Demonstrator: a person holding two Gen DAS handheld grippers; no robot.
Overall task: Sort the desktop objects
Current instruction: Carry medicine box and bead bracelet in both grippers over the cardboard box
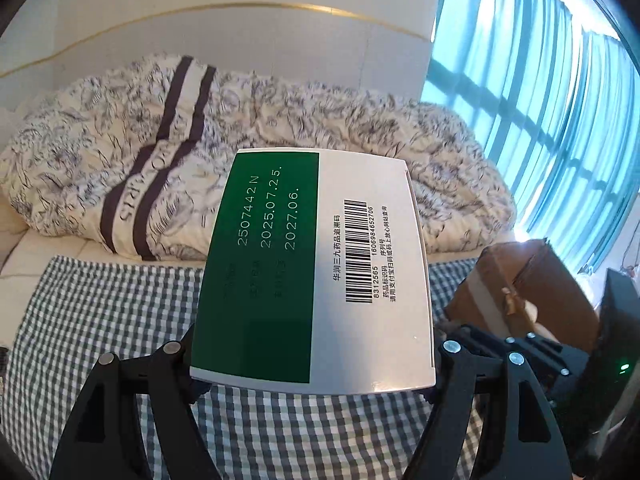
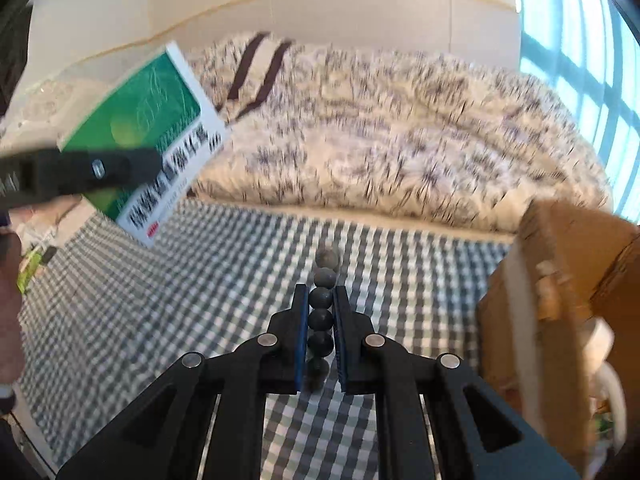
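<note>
In the left wrist view, the left gripper (image 1: pixel 312 360) has its jaws spread wide and pressed against the two sides of a green-and-white medicine box (image 1: pixel 316 272), holding it up above the checked tablecloth (image 1: pixel 100 320). The box's upper face shows a green panel with printed dates on the left and a white panel with a barcode on the right. To the right of the box, just beyond the gripper's right finger, sits a brown cardboard box (image 1: pixel 520 292) with tape on its flap.

In the right wrist view, the right gripper (image 2: pixel 322 320) has its blue-padded jaws nearly together, clamped on a string of dark round beads (image 2: pixel 322 320). The beads run in a line between the pads and extend past the fingertips, over the checked cloth (image 2: pixel 200 280). The cardboard box (image 2: pixel 560 300) stands near on the right, its flap raised. At far left, the medicine box (image 2: pixel 160 128) appears tilted in the air, with a black finger of the left gripper (image 2: pixel 100 168) across its face; this view is motion-blurred.

Beyond the table edge in both views lies a bed with a crumpled floral quilt (image 1: pixel 280 128) marked by two dark stripes. Behind it is a pale wall, and at far right a window with blue curtains (image 1: pixel 540 100).
</note>
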